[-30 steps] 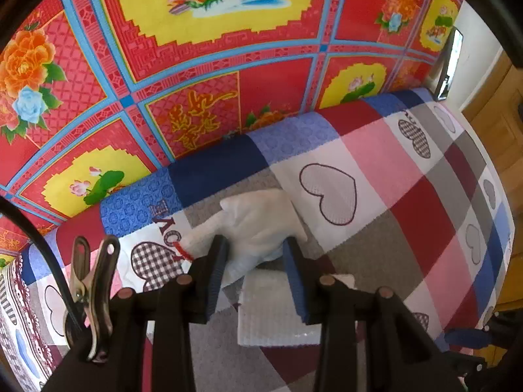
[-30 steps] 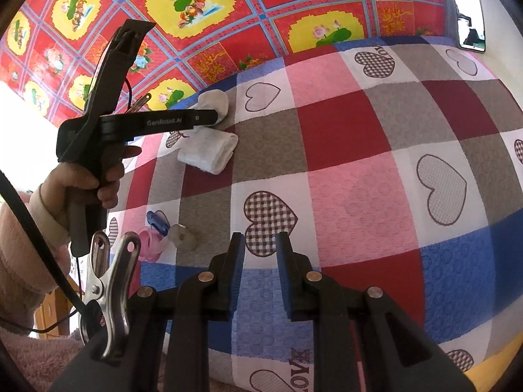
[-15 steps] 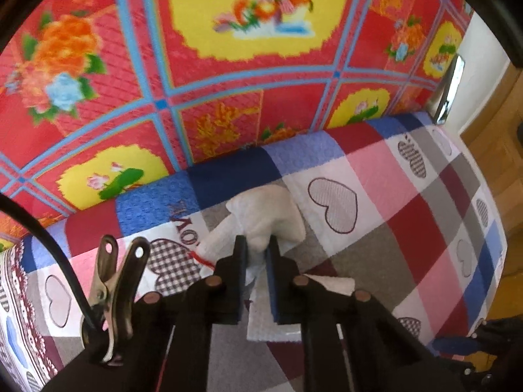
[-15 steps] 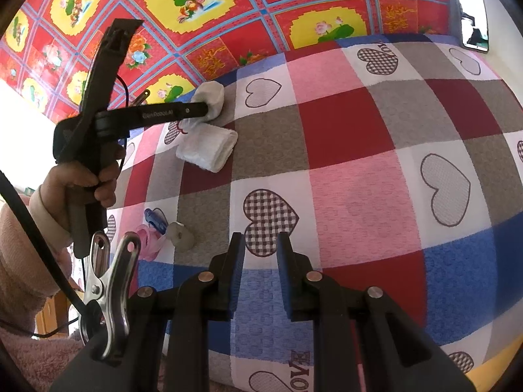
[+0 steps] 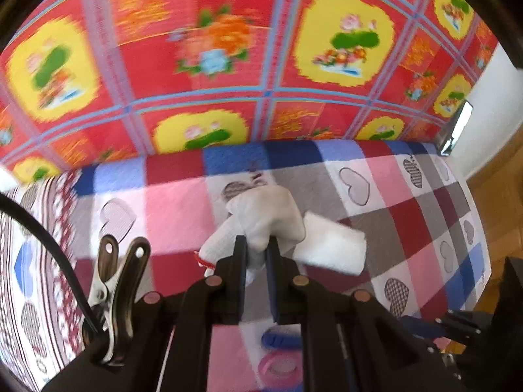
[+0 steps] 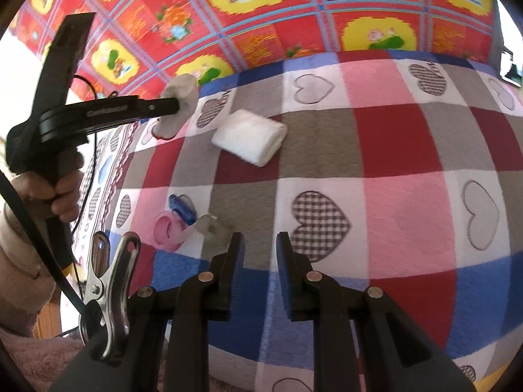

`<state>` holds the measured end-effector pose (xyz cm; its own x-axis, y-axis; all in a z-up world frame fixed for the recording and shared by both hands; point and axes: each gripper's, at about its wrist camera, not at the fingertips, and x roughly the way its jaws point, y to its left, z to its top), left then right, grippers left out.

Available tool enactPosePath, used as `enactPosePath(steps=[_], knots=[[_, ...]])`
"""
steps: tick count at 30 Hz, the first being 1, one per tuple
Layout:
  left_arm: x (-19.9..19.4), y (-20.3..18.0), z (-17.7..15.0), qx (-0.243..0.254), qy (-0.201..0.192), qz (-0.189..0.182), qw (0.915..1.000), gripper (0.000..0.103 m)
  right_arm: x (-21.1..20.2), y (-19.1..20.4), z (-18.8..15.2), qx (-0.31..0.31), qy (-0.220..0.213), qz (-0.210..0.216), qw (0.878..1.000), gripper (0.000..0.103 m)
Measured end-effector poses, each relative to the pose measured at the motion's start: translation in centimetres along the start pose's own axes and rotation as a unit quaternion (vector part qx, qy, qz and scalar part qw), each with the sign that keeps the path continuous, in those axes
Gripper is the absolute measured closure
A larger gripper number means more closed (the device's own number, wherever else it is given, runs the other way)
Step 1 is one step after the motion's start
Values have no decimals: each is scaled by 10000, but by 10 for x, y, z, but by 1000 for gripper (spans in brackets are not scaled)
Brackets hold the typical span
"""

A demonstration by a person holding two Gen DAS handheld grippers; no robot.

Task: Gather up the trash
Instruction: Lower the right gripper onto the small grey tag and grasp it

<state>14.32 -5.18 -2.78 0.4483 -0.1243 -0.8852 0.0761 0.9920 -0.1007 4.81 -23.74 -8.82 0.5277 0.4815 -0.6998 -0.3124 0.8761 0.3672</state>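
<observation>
Right gripper (image 6: 258, 245) at the bottom of its view sits narrowly parted, nothing in it. Past it, left of centre: pink and blue wrappers (image 6: 173, 219), then a folded tissue (image 6: 250, 140). Upper left, left gripper (image 6: 176, 106) pinches a crumpled wad (image 6: 179, 98); its side lettering is too blurry to read.

A home bedroom: a bed spread with a checked quilted cover of red, pink, grey and blue squares with heart patches (image 6: 385, 150) lies beneath the tongs, a red-and-yellow floral cloth (image 5: 228, 65) hanging beyond them.
</observation>
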Motion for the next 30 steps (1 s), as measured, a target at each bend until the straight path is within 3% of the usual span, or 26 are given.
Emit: enactPosePath(steps=[16, 30], knots=[[-37, 57, -59, -798, 97, 274, 9964, 92, 44, 45, 6, -960, 468, 41, 9943, 75], [-40, 68, -68, -925, 100, 281, 9953, 92, 56, 52, 11, -1214, 405, -114, 9917, 75]])
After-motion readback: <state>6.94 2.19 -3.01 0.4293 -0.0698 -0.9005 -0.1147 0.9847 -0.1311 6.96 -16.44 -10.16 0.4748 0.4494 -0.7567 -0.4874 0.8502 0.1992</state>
